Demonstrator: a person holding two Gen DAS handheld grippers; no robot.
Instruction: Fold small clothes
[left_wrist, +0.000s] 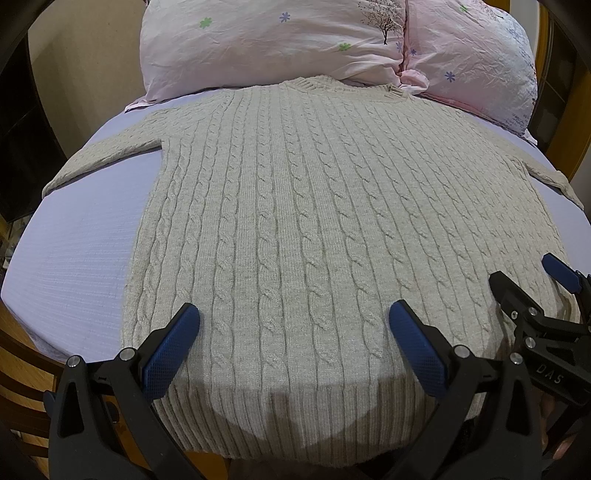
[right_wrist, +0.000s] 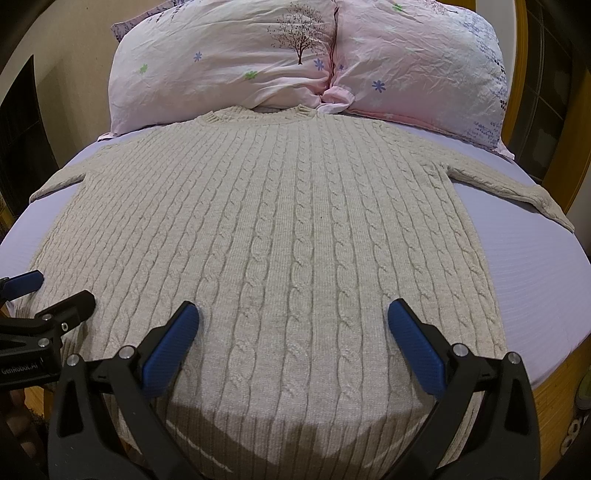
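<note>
A beige cable-knit sweater (left_wrist: 288, 206) lies flat on the lilac bed, collar toward the pillows, both sleeves spread sideways; it also fills the right wrist view (right_wrist: 280, 229). My left gripper (left_wrist: 293, 317) is open and empty, hovering over the hem's left part. My right gripper (right_wrist: 293, 317) is open and empty over the hem's right part. The right gripper also shows at the right edge of the left wrist view (left_wrist: 528, 277), and the left gripper at the left edge of the right wrist view (right_wrist: 55, 288). Neither touches the sweater.
Two pink flowered pillows (left_wrist: 273, 44) (right_wrist: 417, 62) stand at the head of the bed. The lilac sheet (left_wrist: 74, 251) shows on both sides of the sweater. A wooden bed frame (right_wrist: 554, 369) edges the mattress.
</note>
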